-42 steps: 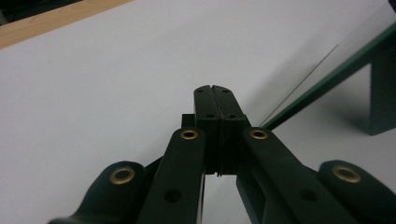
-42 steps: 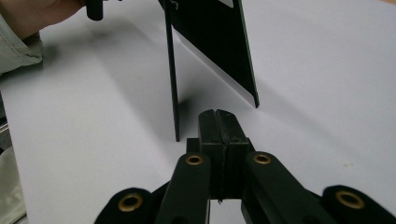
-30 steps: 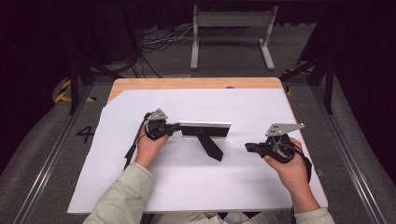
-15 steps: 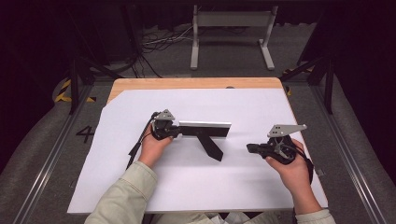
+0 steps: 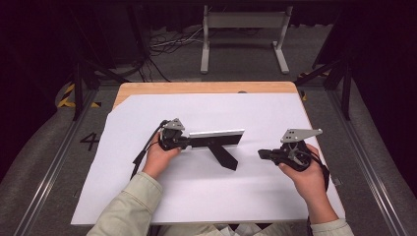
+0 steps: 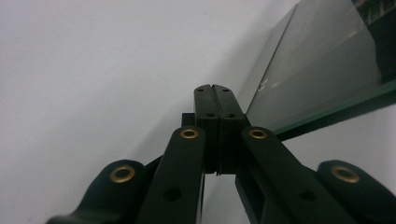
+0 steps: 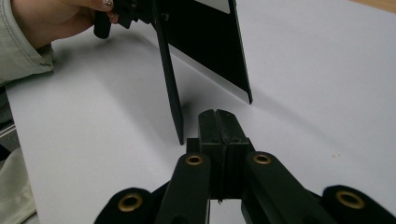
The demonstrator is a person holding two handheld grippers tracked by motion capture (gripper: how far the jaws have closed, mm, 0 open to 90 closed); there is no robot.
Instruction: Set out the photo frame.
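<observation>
While the left gripper (image 5: 183, 141), jaws pressed together, touches the left end of the upright picture frame (image 5: 216, 140) at mid-worktop (image 5: 275, 196), the right gripper (image 5: 263, 154), also closed and empty, rests apart. The left gripper view shows its glass front; the right gripper view its flat black back and stand.

The left gripper (image 5: 186, 141) points to the right with jaws pressed together. The right gripper (image 5: 263, 154), well apart, points left toward it, jaws also closed.
</observation>
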